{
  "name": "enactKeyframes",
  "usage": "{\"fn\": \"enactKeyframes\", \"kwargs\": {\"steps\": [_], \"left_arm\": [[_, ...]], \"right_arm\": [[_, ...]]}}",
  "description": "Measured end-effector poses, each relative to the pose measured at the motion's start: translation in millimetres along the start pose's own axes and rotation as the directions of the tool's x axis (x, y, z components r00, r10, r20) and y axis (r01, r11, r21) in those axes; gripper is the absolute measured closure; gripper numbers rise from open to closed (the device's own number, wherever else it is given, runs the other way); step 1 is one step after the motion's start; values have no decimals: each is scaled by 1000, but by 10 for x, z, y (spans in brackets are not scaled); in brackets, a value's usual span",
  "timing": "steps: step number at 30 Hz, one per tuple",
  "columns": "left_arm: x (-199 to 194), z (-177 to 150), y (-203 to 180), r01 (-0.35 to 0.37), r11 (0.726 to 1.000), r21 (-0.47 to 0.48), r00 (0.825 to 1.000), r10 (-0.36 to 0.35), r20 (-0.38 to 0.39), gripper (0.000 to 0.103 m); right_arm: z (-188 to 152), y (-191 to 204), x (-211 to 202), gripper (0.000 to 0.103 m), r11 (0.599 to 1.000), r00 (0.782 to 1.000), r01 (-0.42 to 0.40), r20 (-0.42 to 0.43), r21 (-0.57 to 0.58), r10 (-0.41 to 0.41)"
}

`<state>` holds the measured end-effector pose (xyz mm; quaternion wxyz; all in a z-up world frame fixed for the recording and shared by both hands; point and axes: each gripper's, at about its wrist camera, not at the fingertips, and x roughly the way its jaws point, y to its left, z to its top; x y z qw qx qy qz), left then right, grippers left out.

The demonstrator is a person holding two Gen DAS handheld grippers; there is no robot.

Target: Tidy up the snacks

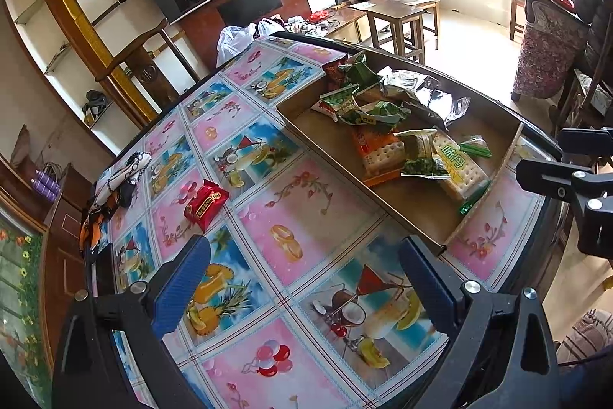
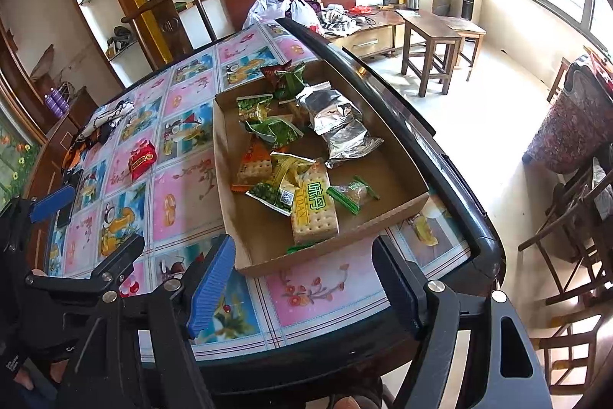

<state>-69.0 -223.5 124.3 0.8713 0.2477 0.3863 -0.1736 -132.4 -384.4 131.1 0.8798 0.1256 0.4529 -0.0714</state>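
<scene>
A patterned table (image 2: 184, 186) bears a cardboard tray (image 2: 230, 179), red packet (image 2: 142, 159) and scarf (image 2: 101, 125).

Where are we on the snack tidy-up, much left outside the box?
Mostly done, by the look of it: the cardboard tray already holds the cracker packs, green packets and a silver bag. Nothing is in hand; the left claw and right claw both hang open and empty over the table. Left: one red packet alone on the tablecloth.

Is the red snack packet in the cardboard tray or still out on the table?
Out. The red snack packet lies alone on the patterned tablecloth, well apart from the cardboard tray holding the other snacks.
</scene>
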Motion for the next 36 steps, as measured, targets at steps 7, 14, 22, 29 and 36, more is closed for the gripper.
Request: {"fn": "enactKeyframes", "kwargs": {"steps": [7,14,22,29,36], "left_arm": [[46,3,6,6,1000,3,1000,-6,-9,4],[87,9,9,12,1000,8,1000,-11,-17,4],[170,19,-28,24,999,20,999,-24,-31,4],[186,32,-21,30,999,18,999,-29,-39,4],[220,34,32,63,998,-2,997,-63,-40,4]], "right_arm": [[10,5,35,25,1000,1000,1,-5,0,-1],[14,3,38,25,1000,1000,2,-6,0,-2],[24,-49,115,25,1000,1000,9,-15,20,-8],[20,-76,132,25,1000,1000,12,-18,23,-11],[29,-66,159,25,1000,1000,13,-15,14,-13]]}}
